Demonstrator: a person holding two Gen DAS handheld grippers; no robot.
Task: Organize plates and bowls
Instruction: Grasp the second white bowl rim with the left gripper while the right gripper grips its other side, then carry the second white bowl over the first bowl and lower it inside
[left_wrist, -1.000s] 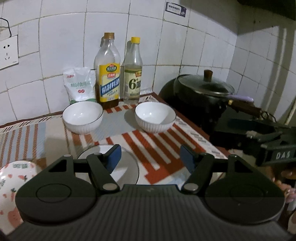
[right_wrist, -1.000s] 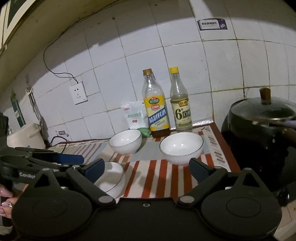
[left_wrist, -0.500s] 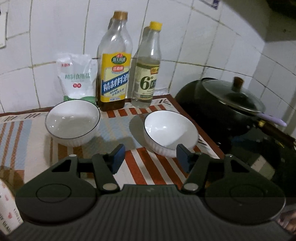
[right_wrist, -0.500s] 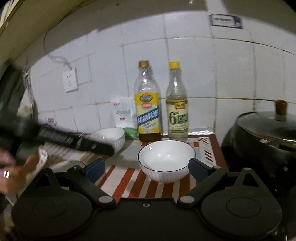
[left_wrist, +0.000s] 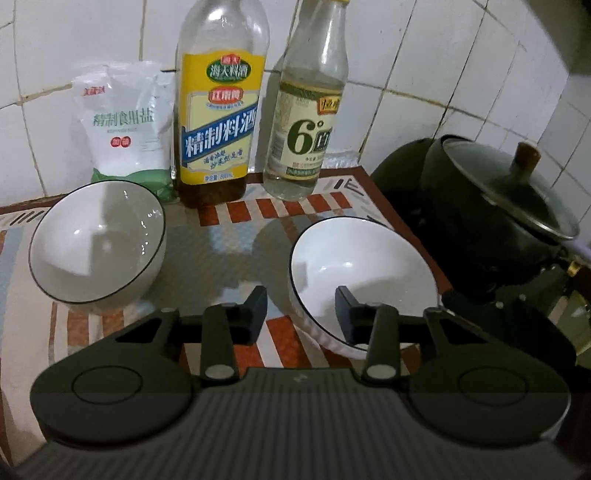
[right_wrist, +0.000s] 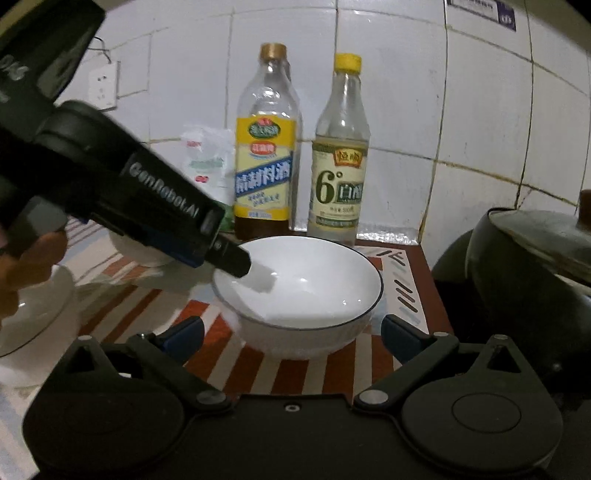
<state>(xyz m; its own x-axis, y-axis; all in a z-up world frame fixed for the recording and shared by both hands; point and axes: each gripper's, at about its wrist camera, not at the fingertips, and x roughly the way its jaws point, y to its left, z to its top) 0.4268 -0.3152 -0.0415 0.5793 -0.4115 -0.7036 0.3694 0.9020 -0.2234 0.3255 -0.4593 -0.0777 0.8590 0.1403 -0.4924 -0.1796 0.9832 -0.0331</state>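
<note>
Left wrist view: left gripper (left_wrist: 301, 310) released, straddling near-left rim of right bowl (left_wrist: 364, 273), one finger inside, one outside. Left bowl (left_wrist: 96, 242) sits well left of it on the counter (left_wrist: 236, 236), bottles behind. Right gripper (right_wrist: 291, 338) also released, just in front of right bowl, not touching. Plate (right_wrist: 33, 314) left of it.

Striped mat (left_wrist: 236, 218), two bowls (left_wrist: 96, 243) (left_wrist: 364, 266), two bottles (left_wrist: 221, 103) (left_wrist: 308, 107), salt bag (left_wrist: 123, 122)
</note>
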